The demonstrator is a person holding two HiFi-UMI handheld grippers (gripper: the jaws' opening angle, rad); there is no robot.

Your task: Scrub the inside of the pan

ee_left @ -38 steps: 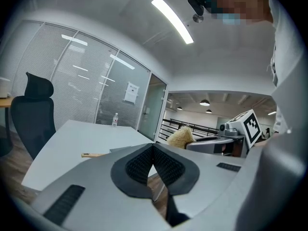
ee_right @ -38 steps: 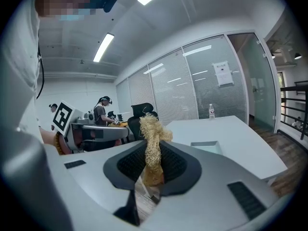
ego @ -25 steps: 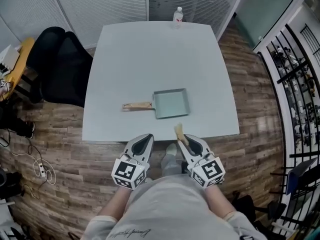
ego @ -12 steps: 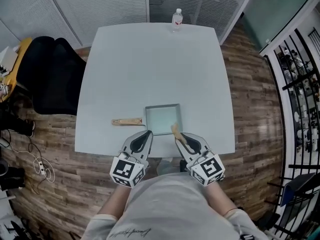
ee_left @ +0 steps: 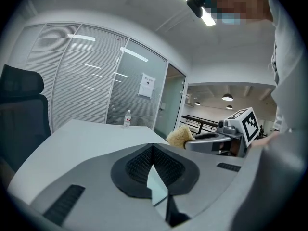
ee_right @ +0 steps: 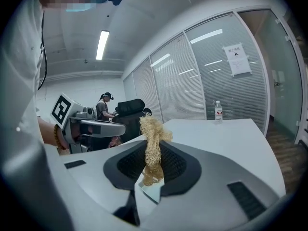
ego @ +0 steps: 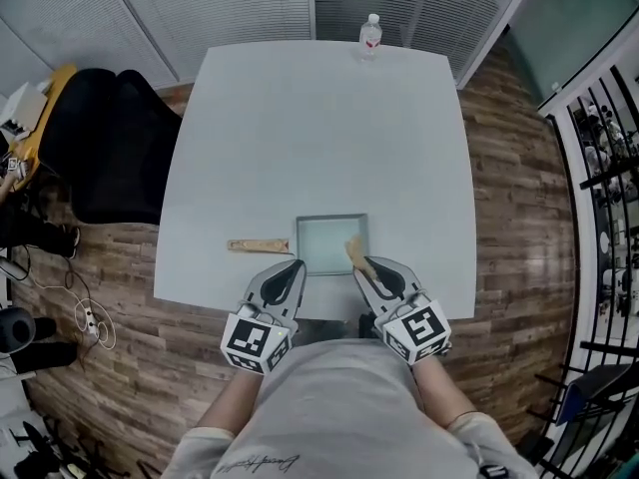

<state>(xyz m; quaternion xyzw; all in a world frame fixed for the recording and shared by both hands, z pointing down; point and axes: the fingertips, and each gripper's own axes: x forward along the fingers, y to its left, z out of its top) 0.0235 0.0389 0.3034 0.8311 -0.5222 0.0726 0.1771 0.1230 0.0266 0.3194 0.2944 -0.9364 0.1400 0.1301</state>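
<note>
Now, the square pan (ego: 332, 243) sits on the white bench (ego: 300, 118) close to its near edge, with its wooden handle (ego: 258, 245) lying flat and pointing off to the person's left. The pan's inside shows only its pale, bare floor; nothing lies in it. A tuft of straw-coloured scrubber (ego: 353, 250) overlaps the pan's near right corner in the head view, though I cannot tell whether it touches the metal or hangs above it.

That scrubber is clamped in the jaws of the right gripper (ego: 364, 267). The right gripper view shows the ribbed pads pinching the fibrous strand (ee_right: 152, 138) at its lower part, and the frayed top stands up above them. The left gripper (ego: 290, 270) sits just beside the pan's near left corner, between handle and rim. Its jaws are pressed together with nothing between them, as the left gripper view (ee_left: 153, 149) shows. From that side the scrubber (ee_left: 180, 136) also shows, poking out of the right gripper (ee_left: 211, 141) nearby.

At the far edge of the bench, well apart from the pan, a small clear bottle (ego: 370, 36) with a white cap and a red label stands upright; it is too small to tell how full it is. A black office chair (ego: 100, 148) stands beside the bench's left side on the wood-plank floor (ego: 499, 168).
</note>
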